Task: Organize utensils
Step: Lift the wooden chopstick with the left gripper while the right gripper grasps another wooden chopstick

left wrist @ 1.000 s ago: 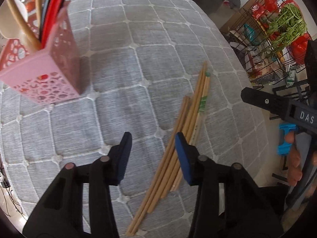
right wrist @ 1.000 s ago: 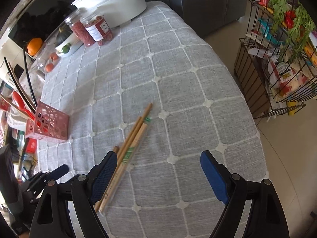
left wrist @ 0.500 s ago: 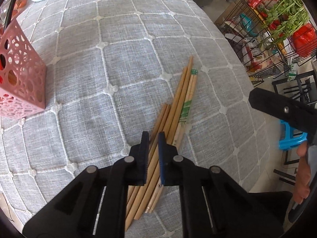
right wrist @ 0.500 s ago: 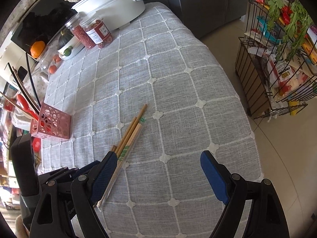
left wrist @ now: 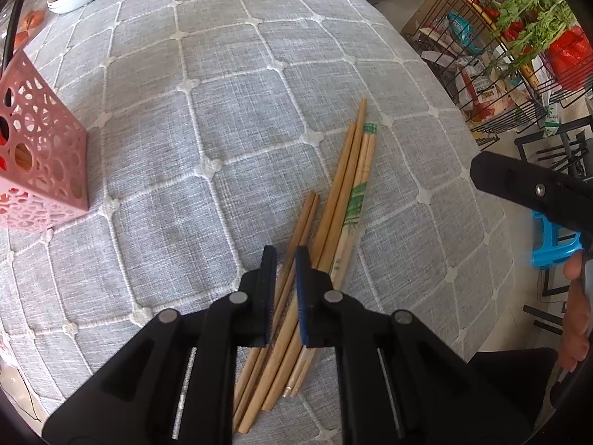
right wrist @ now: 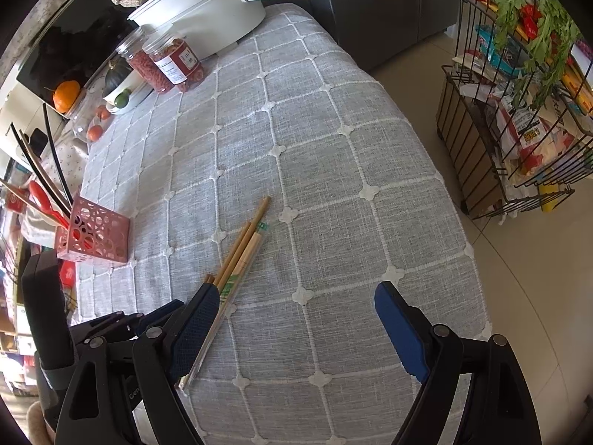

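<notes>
Several wooden chopsticks lie in a loose bundle on the grey checked tablecloth, one pair in a green-printed wrapper. My left gripper points steeply down at the bundle's near end, shut on a shorter brown pair of chopsticks that runs between its pads. A pink perforated holder stands at the left; in the right wrist view the holder has red and black utensils in it. My right gripper hovers open above the cloth, just right of the chopsticks, with nothing between its fingers.
A white long-handled pan, two jars and a dish of fruit line the far end of the table. A wire rack of groceries stands on the floor past the table's right edge. A blue stool sits nearby.
My left gripper moved forward and down over the chopsticks, and its jaws went from wide apart to closed on the short pair. The right gripper stayed put.
</notes>
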### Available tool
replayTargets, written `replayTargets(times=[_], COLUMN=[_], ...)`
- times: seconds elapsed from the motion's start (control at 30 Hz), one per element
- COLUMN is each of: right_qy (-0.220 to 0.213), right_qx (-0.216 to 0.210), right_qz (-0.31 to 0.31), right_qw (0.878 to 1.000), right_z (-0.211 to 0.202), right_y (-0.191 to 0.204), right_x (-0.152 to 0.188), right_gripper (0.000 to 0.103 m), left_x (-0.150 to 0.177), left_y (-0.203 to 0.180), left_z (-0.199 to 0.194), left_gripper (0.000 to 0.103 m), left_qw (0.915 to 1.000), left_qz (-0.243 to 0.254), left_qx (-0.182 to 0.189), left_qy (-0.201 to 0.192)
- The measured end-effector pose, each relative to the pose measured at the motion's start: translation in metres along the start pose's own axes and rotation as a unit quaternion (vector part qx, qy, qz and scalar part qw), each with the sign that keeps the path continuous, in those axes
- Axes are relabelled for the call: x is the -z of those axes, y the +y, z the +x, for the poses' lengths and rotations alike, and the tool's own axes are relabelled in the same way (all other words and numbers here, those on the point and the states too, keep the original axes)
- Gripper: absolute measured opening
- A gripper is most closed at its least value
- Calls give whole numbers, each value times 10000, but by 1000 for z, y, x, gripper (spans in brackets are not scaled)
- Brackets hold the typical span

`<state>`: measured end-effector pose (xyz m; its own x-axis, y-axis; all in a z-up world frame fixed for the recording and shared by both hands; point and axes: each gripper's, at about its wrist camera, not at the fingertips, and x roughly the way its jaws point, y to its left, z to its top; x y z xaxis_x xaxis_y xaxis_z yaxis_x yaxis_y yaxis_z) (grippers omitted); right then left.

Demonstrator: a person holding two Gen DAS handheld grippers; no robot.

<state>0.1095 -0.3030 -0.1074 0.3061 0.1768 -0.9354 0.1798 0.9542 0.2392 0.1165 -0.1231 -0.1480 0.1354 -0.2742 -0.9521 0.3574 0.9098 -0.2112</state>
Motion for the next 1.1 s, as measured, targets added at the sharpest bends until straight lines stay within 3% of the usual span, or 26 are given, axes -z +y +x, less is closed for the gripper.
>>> replayTargets(times=[0.3,0.6,0.77,0.87,0.93,1.1], right_qy=[61,347,534,578,647,539], right_qx=[-24,-38,77,198,287,645], right_qz=[51,31,5,-66,-104,-321], right_qw=[10000,9994,9985,9981,9974,9959], right_z=[4,27,47,57,64,71], right_y=[-1,9,20,27,31,45], right_x=[0,-2,-2,-2,-2,-1], right_gripper=[87,87,87,79,69,65], left_x=[-1,5,14,18,20,23], left_y=[-4,20,34,41,45,51], left_z=[4,-48,-64,-70,-72,-75], left_gripper=[9,5,5,5,5,5], left_qw=[9996,9968,9956,9953,9952,9950], left_qz=[69,-130,-136,-146,-159,-204], left_qx=[-272,-182,-161,-157,-155,-140], left_qy=[-62,-772,-911,-943,-949,-970])
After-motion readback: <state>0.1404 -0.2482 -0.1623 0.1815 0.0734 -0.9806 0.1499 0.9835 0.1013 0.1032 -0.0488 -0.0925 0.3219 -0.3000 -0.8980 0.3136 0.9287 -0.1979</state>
